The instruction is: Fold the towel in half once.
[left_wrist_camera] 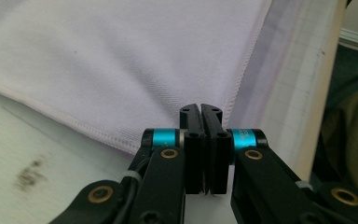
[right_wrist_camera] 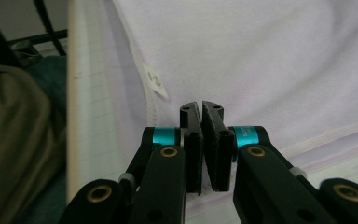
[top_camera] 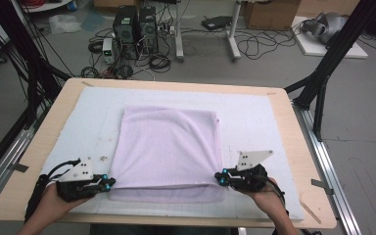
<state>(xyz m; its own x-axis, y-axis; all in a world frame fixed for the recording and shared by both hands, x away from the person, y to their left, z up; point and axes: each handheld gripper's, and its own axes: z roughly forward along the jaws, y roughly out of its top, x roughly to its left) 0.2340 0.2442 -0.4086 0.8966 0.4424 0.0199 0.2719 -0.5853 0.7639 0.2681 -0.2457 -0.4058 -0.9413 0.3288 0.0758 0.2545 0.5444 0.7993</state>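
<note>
Squarely between the two hands lay the lilac towel (top_camera: 169, 152), filling the frame's middle; the left gripper (top_camera: 108, 183) had clamped shut on its lower-left corner, the right gripper (top_camera: 221, 178) on its lower-right, the near hem running left to right

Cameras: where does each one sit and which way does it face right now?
High view: above the person's side, facing forward and down on the table, towel, both hands.
Left gripper view: on the left gripper, along shut jaws at the towel's hem.
Right gripper view: on the right gripper, along shut jaws beside the tag.
All share the towel.
</note>
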